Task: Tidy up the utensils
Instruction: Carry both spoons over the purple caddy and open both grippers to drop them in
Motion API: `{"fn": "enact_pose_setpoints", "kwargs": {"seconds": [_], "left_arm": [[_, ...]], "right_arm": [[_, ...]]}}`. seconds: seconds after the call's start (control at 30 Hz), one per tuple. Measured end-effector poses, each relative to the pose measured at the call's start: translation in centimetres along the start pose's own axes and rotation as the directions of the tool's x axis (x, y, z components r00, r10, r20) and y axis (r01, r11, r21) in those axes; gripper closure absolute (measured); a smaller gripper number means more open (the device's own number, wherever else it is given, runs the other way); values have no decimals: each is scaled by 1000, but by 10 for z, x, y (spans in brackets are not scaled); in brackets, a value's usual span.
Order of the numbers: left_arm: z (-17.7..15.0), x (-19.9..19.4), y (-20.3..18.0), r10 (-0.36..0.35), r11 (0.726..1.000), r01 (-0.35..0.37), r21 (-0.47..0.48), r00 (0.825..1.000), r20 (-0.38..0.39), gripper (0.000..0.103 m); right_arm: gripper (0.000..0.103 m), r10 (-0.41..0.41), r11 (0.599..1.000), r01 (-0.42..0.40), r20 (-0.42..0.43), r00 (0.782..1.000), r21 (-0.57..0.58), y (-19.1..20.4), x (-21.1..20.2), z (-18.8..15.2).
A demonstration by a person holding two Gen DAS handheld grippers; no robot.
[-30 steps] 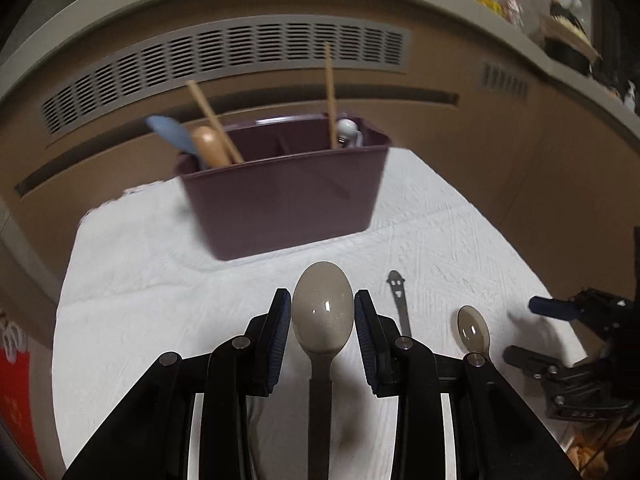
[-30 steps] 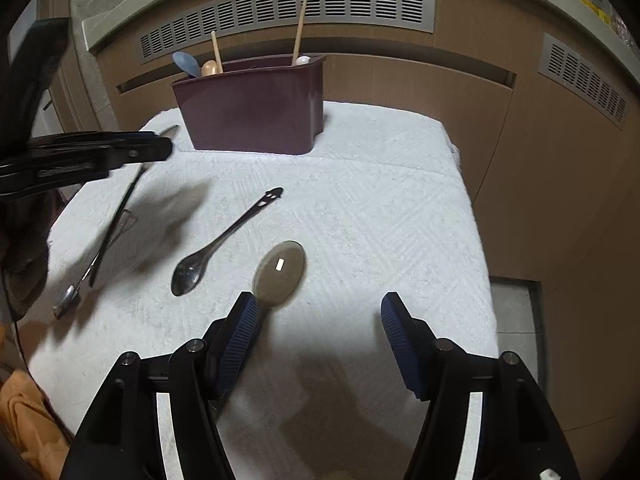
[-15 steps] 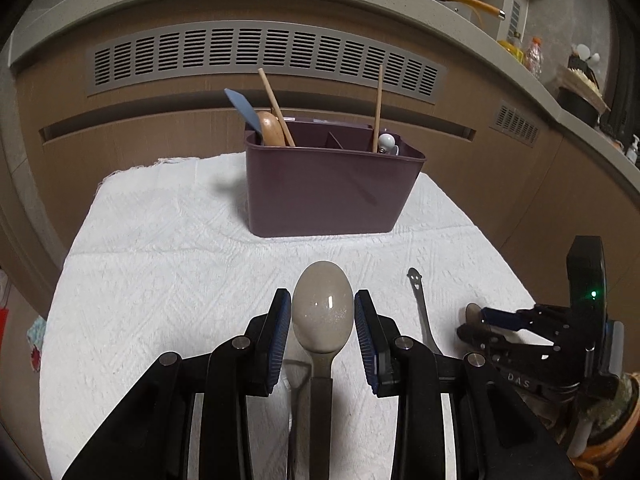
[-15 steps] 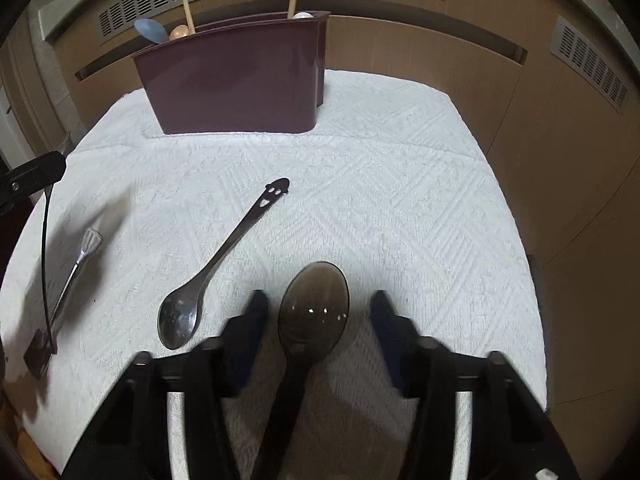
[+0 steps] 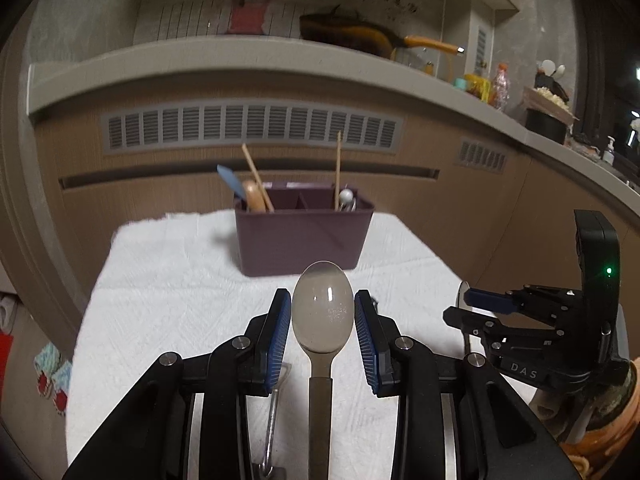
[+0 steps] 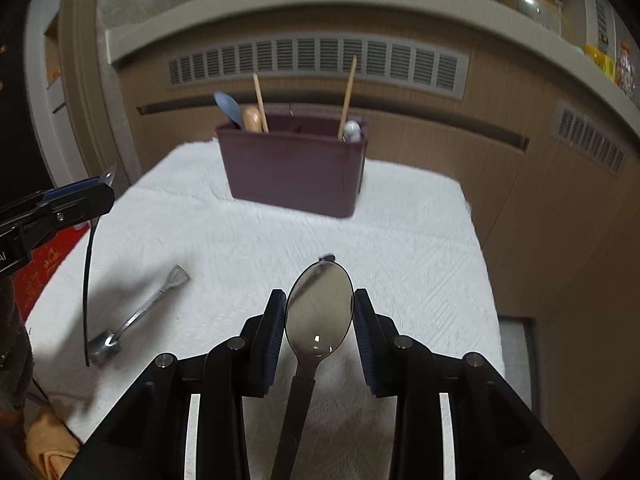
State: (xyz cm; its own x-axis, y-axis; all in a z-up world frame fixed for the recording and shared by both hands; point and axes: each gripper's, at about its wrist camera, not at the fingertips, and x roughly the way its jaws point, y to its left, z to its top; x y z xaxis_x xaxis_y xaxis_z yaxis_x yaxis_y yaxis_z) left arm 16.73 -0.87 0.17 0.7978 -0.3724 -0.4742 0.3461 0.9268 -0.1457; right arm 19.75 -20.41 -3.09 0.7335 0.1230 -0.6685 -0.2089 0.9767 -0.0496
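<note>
A maroon utensil caddy [image 5: 303,236] stands at the far end of the white-clothed table [image 5: 168,280]; it also shows in the right wrist view [image 6: 294,172], with several utensils standing in it. My left gripper [image 5: 322,326] is shut on a pale beige spoon [image 5: 322,312], bowl forward, raised above the cloth. My right gripper [image 6: 319,322] is shut on a dark translucent spoon [image 6: 319,312], also lifted. The right gripper shows at the right in the left wrist view [image 5: 472,308]. The left gripper shows at the left in the right wrist view [image 6: 92,196].
A metal scoop-ended utensil [image 6: 140,316] lies on the cloth at the left. The tip of a metal spoon [image 6: 328,257] peeks out beyond my right gripper. A wooden cabinet wall with vents [image 6: 320,64] rises behind the table. A counter ledge [image 5: 520,128] holds bottles and a pan.
My right gripper closed on the dark spoon and lifted it off the cloth. My left gripper rose and pulled back with the beige spoon, so the caddy looks farther away.
</note>
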Motion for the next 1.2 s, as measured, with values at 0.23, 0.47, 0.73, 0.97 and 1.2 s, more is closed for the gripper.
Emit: {"fn": "enact_pose_setpoints", "kwargs": {"seconds": [0.23,0.47,0.73,0.97,1.2], "left_arm": [[71,-35,-8,50,997,-62,50,978,205,69],[156,-11,10,-19,1000,17,9,931,364,69],[202,73,35,-33,999,44,-12,883,468,69],[203,160,59,-55,995,80,-53,927,371,69],[162,222,83,-66,989,91,-116,978,198,69]], "right_arm": [[72,6,997,11,219,976,-79,7,-50,63],[71,-1,997,40,515,857,-64,-2,-95,172],[71,-47,992,111,636,770,-62,-7,-46,219],[71,-29,993,86,557,830,-76,-16,43,230],[71,7,998,19,380,925,-66,-27,125,209]]}}
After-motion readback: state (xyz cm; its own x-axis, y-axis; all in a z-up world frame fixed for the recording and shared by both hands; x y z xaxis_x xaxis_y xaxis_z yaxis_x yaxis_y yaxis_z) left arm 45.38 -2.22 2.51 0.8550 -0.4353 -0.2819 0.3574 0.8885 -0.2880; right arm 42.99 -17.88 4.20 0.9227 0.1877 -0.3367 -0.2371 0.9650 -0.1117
